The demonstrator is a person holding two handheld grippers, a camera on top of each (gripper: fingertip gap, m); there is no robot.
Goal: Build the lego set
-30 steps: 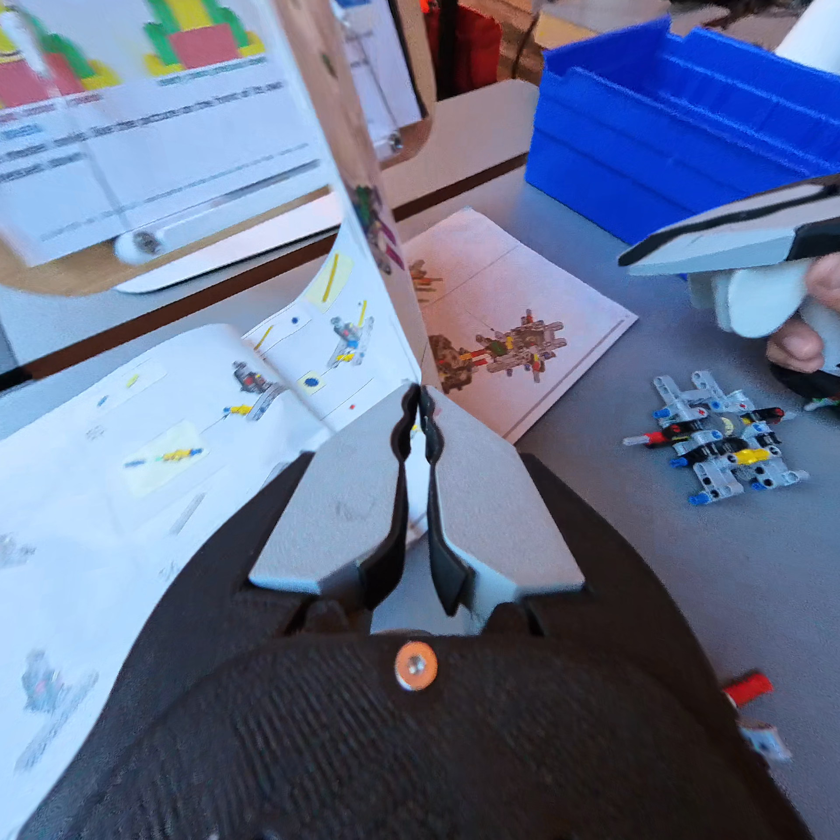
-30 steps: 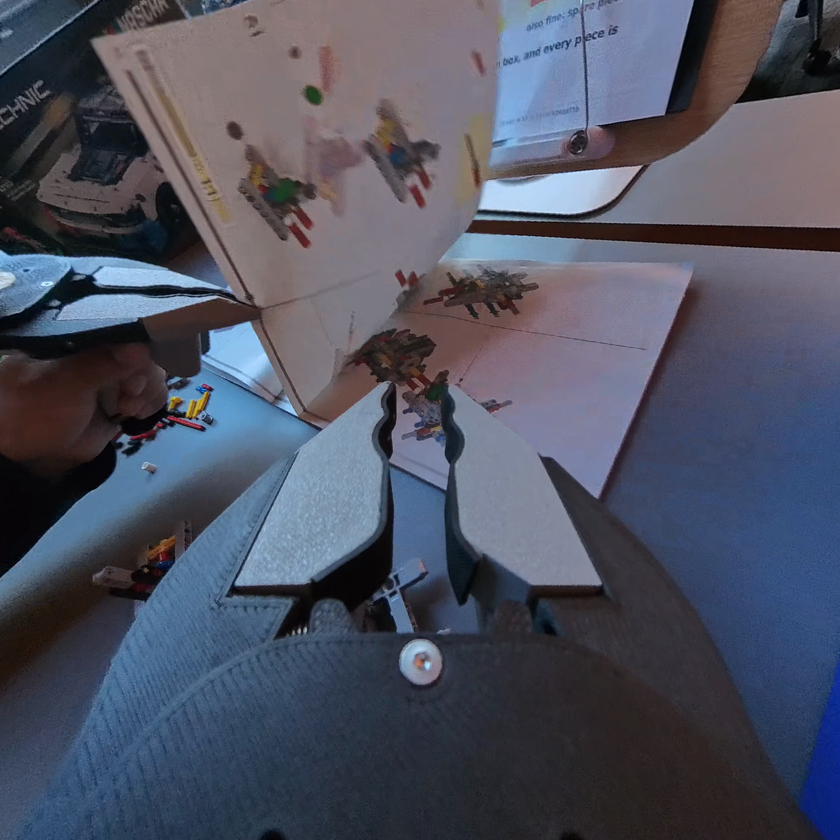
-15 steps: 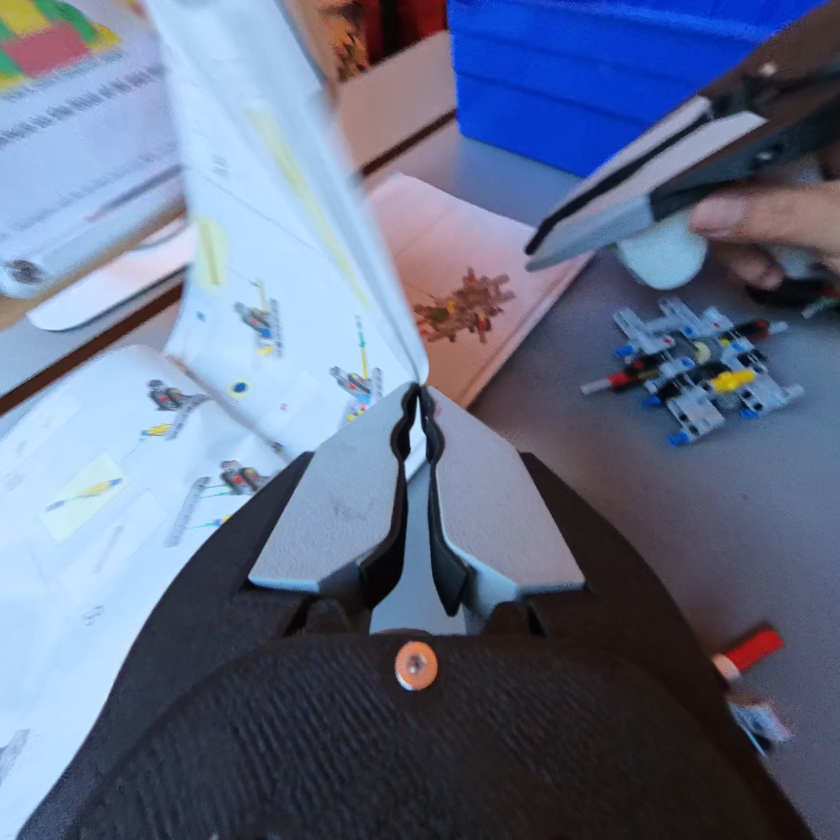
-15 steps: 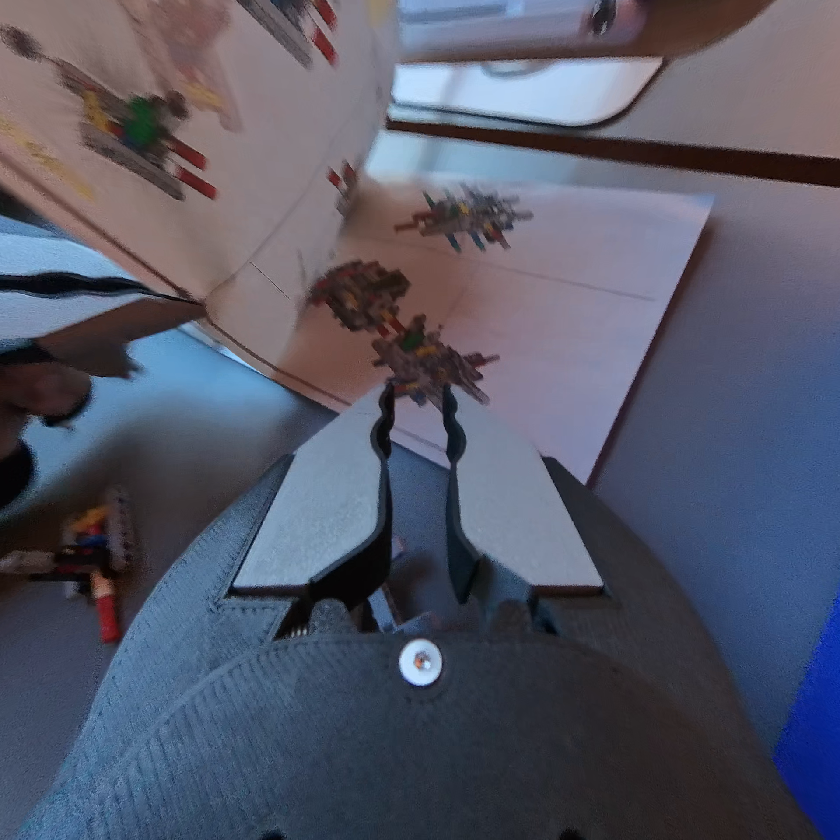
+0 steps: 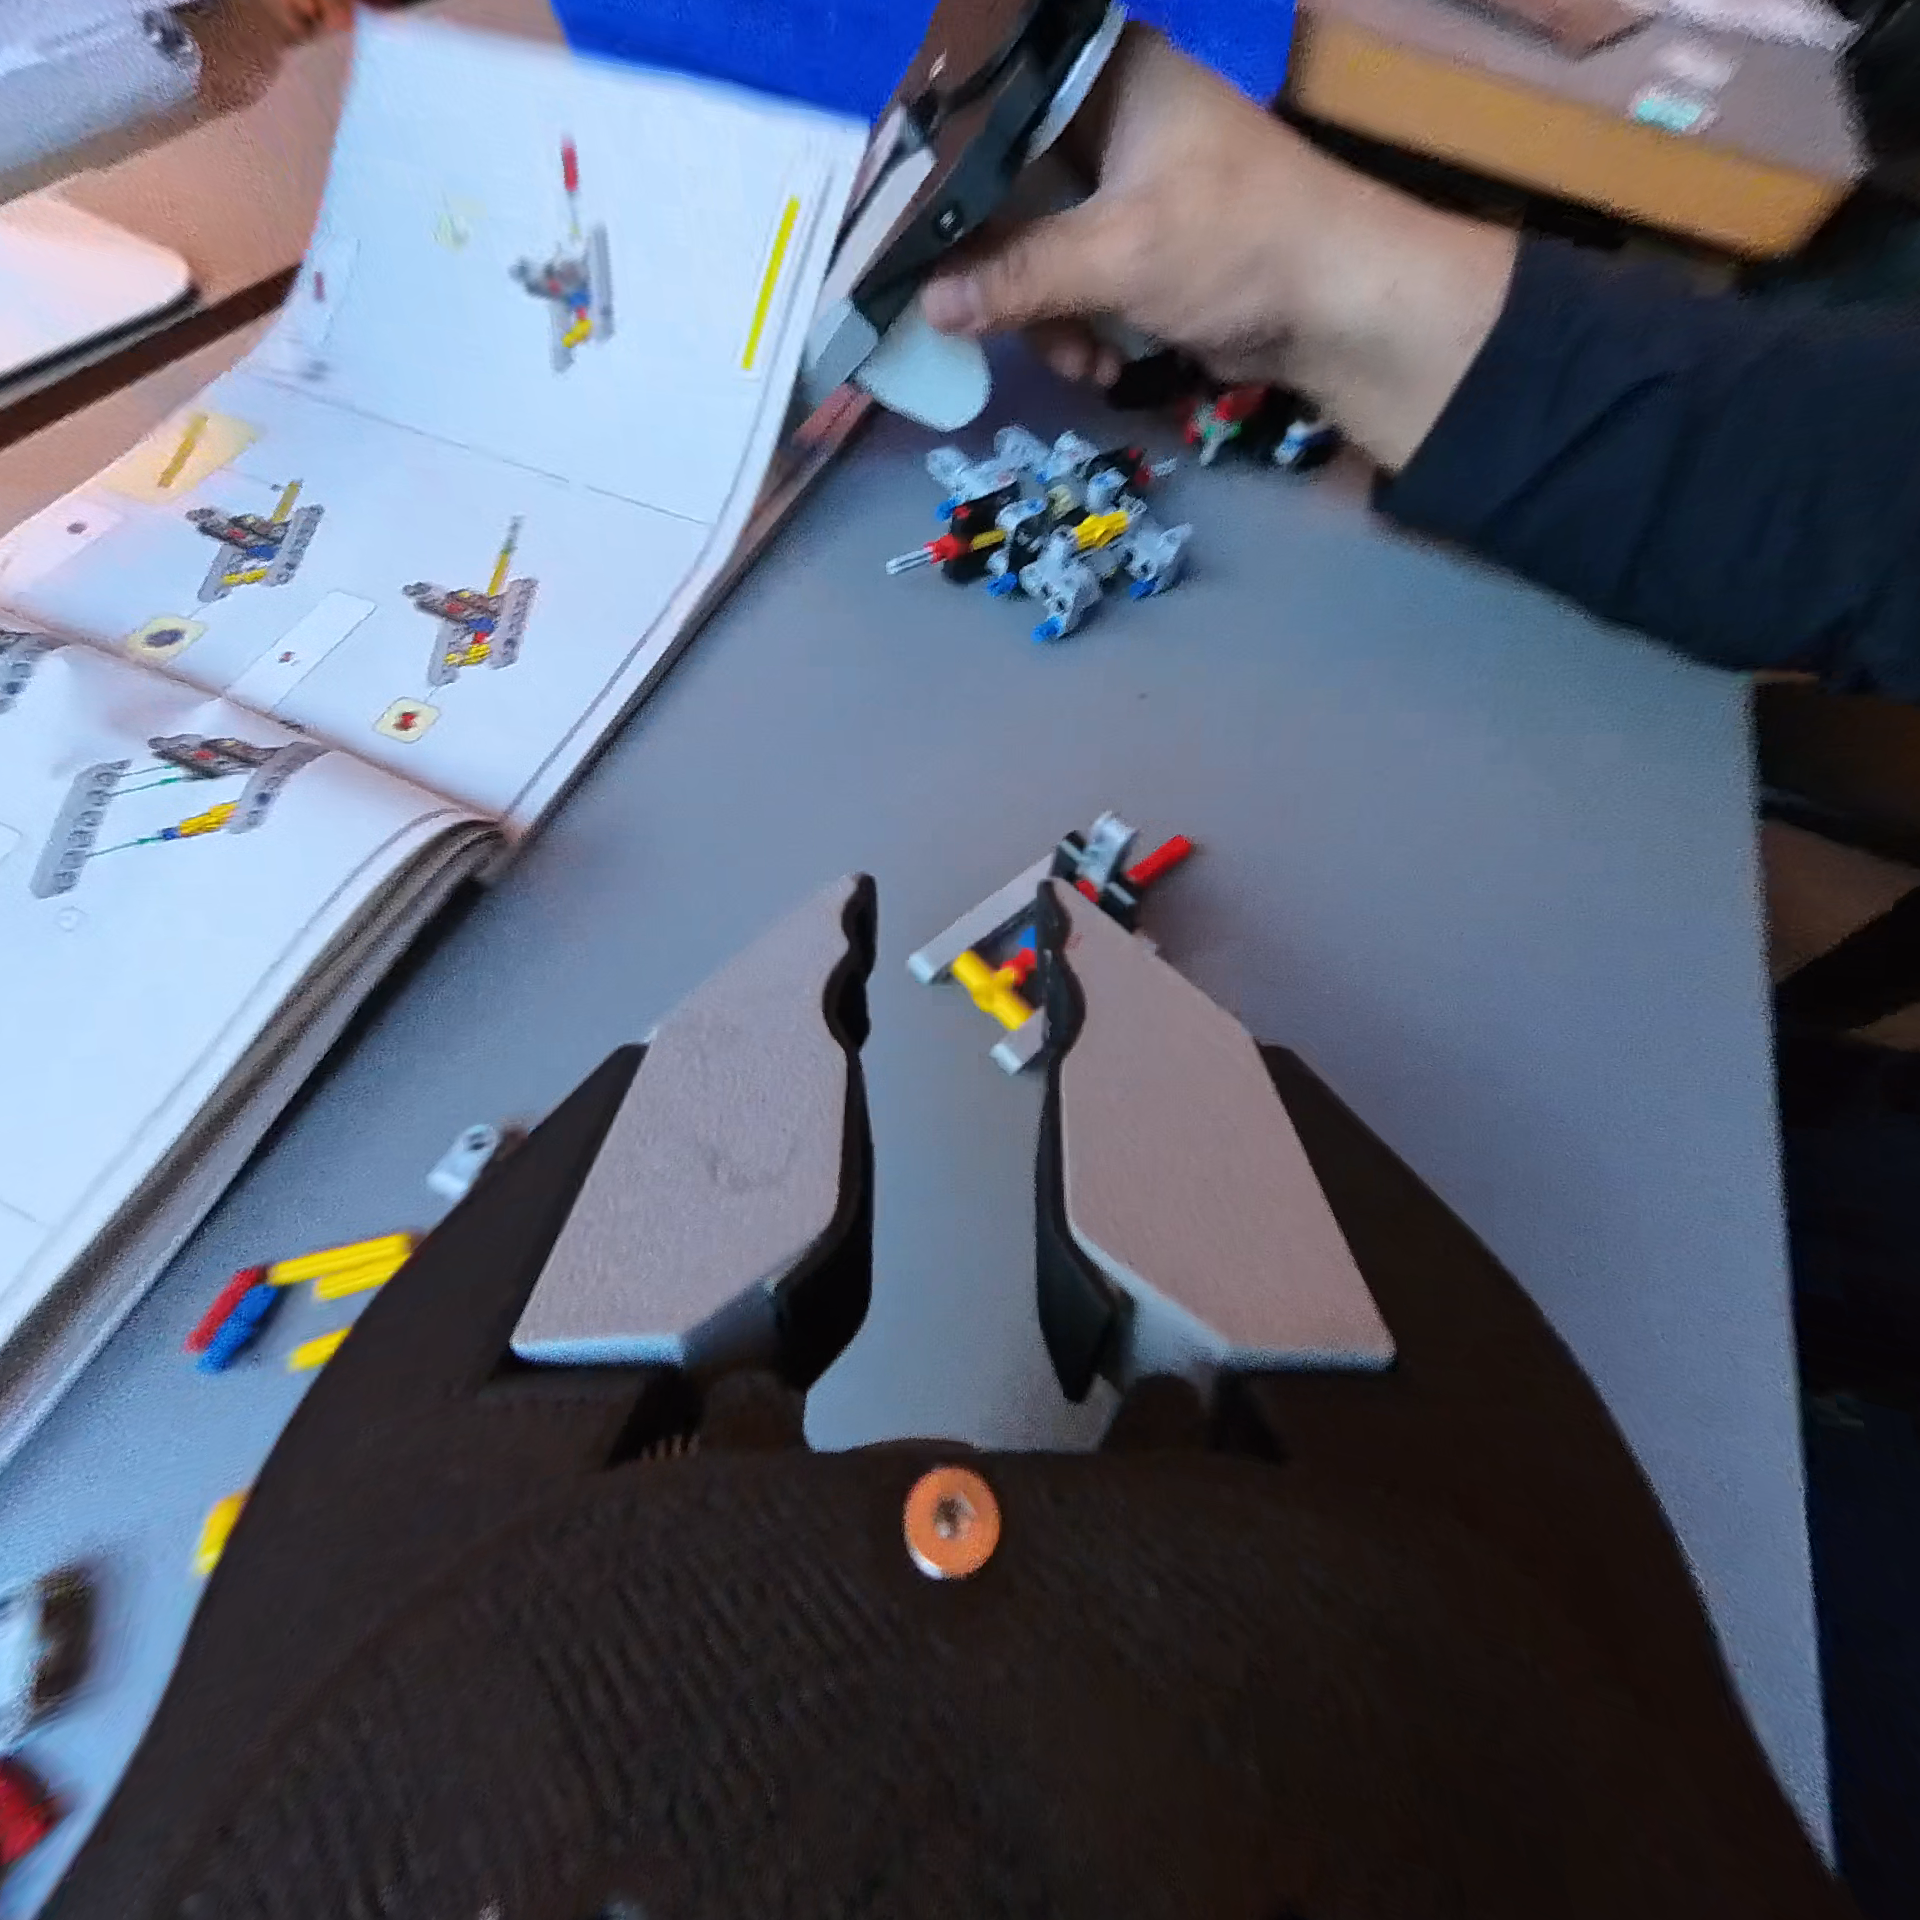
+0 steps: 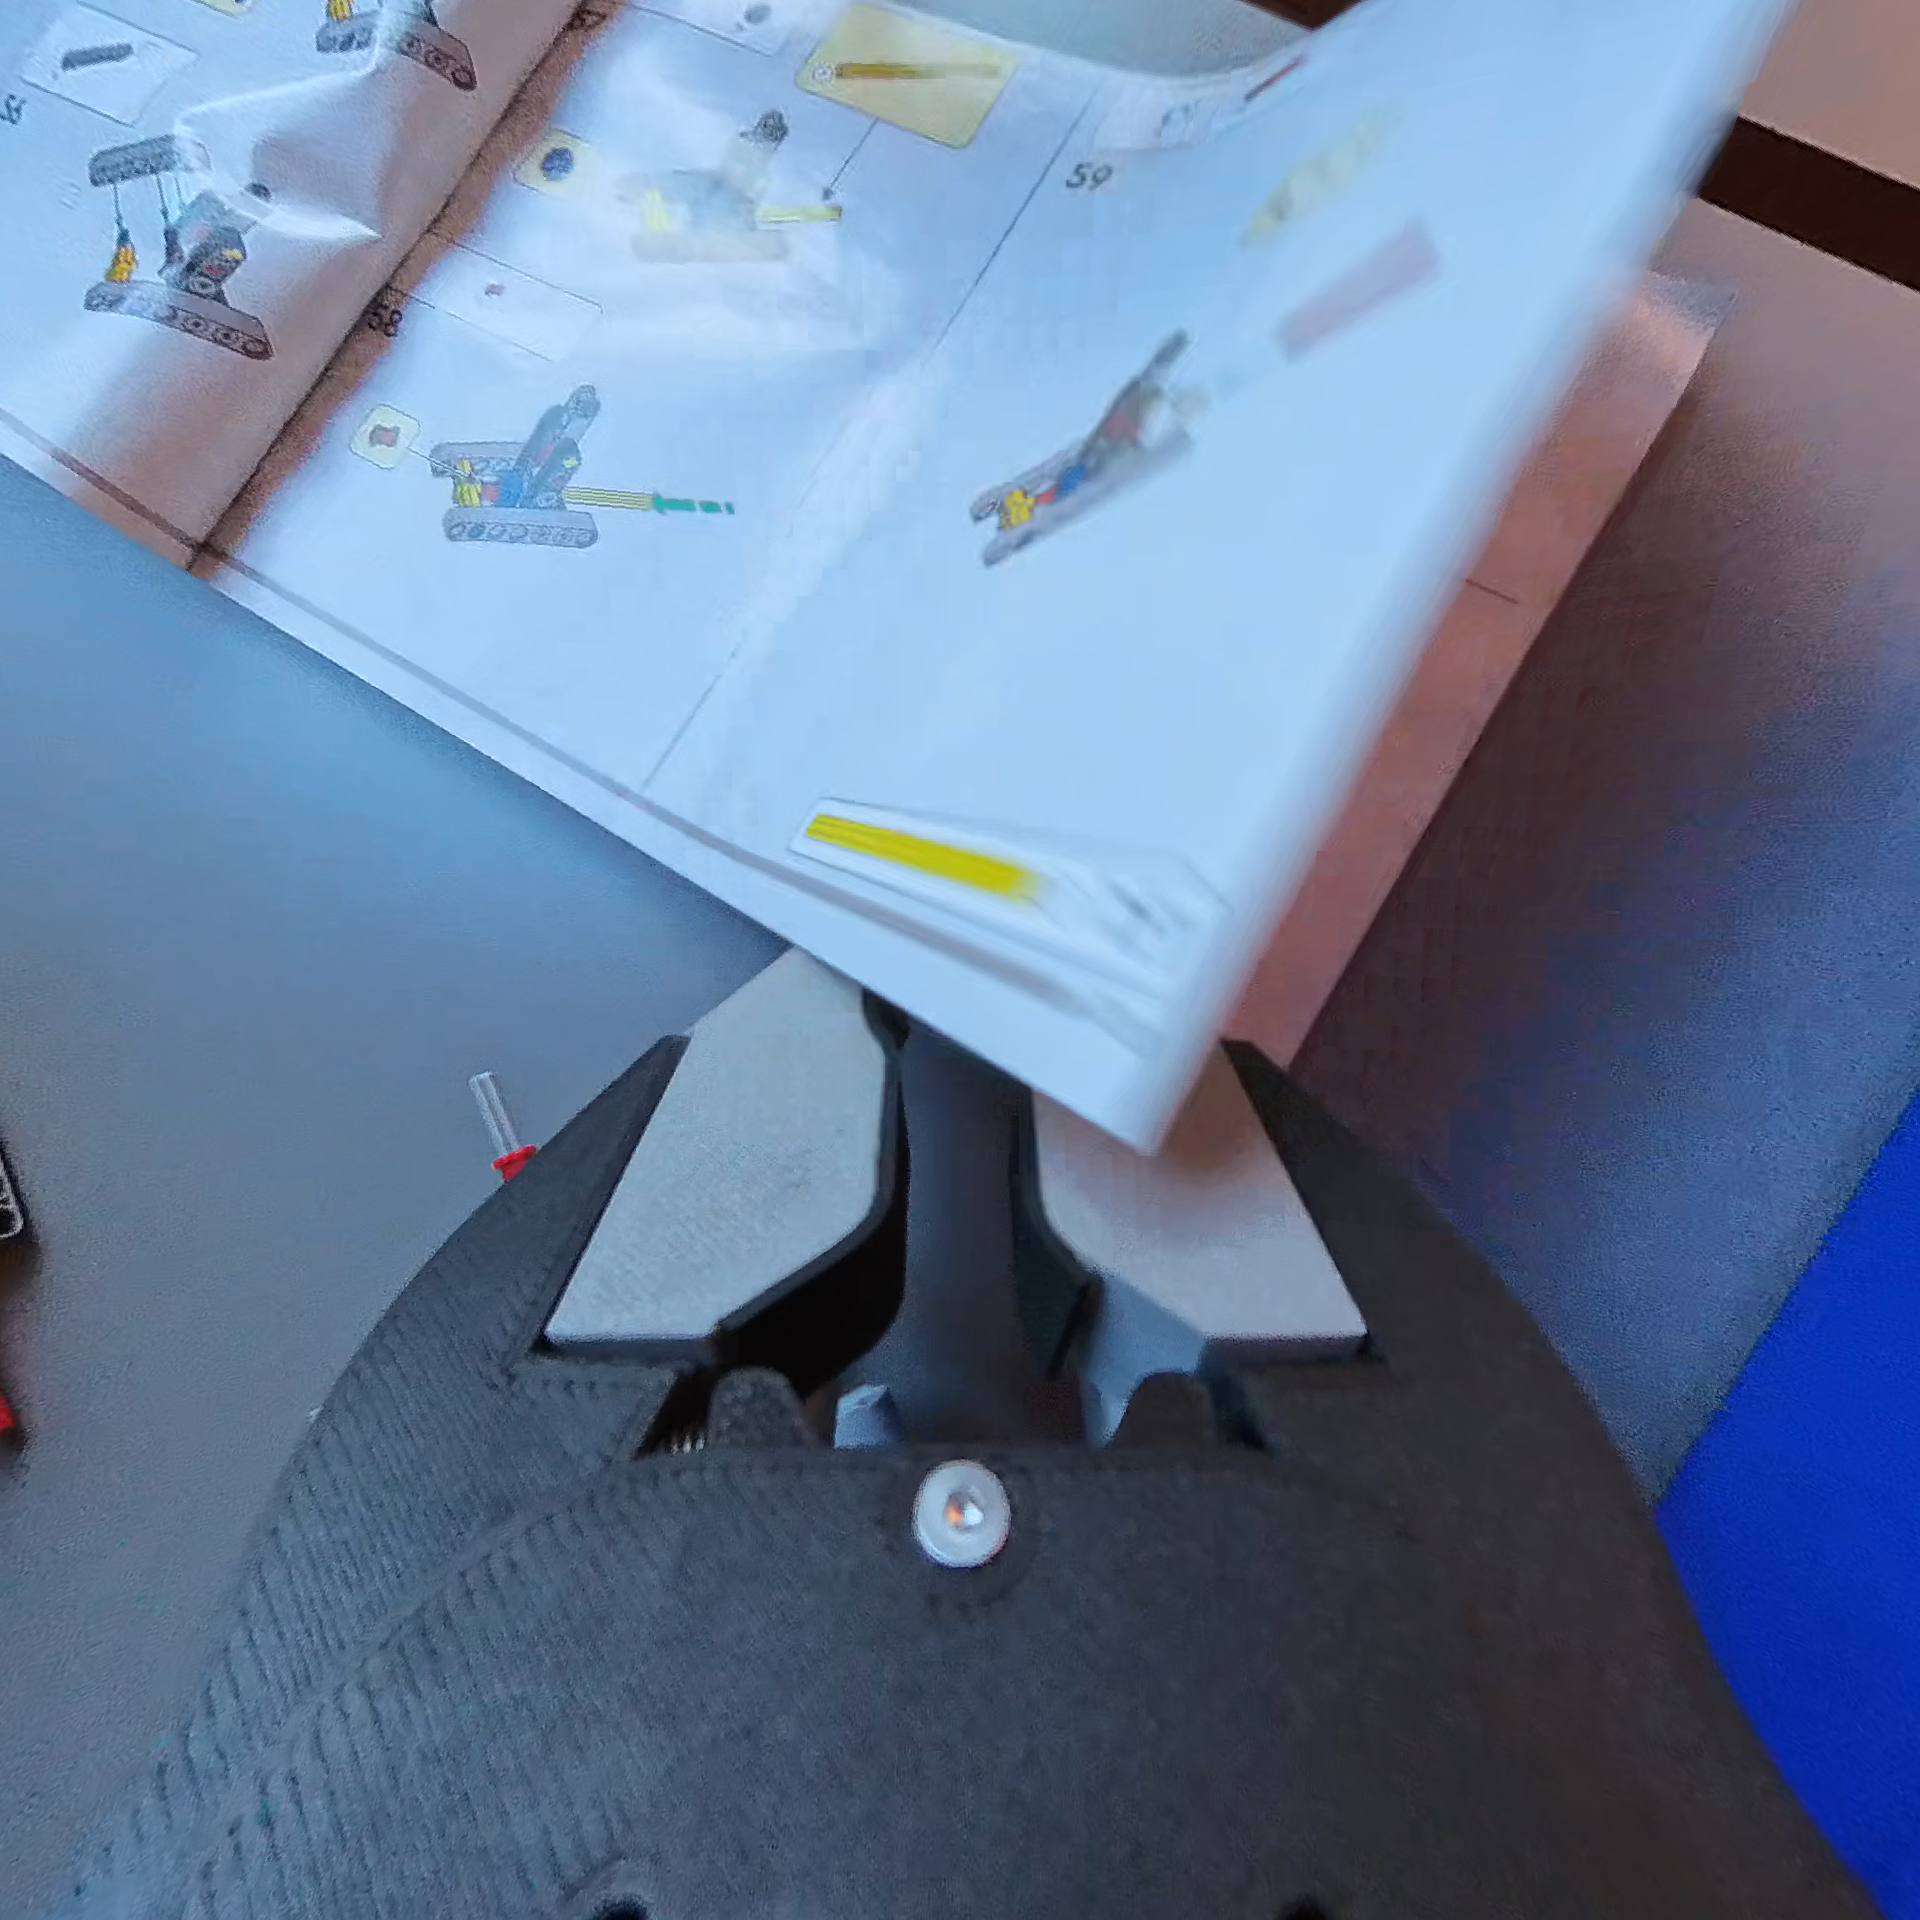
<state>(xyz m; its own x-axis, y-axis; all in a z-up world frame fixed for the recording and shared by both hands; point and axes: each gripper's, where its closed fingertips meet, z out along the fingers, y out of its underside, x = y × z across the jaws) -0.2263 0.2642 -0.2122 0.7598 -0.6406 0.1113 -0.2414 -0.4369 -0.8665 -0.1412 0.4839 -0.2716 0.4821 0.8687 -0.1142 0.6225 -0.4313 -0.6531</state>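
Note:
My left gripper [image 5: 954,899] is open and empty above the grey table [image 5: 1351,831]. A small brick assembly [image 5: 1117,868] with a grey beam and yellow and red pins lies just past it, partly behind its right finger. An open instruction booklet [image 5: 416,540] lies to the left. Its turned page [image 6: 935,520] droops over my right gripper [image 6: 956,1060] and hides the fingertips. The visible parts of those fingers stand apart with nothing between them. In the left wrist view the right gripper [image 5: 831,353] sits under the page's edge, held by a hand [image 5: 1247,249].
A larger grey, black and yellow brick assembly [image 5: 1049,530] lies near the right hand. Loose yellow, blue and red pieces [image 5: 301,1288] lie at the left. A clear axle with a red end [image 6: 499,1127] lies beside my right gripper. A blue bin [image 6: 1808,1455] stands at the right. The tips of one gripper are about 25 cm away from the tips of the other.
My left gripper was shut on the raised page. It has let go, opened and swung right toward the small assembly. The page has fallen over my right gripper, which moved under it.

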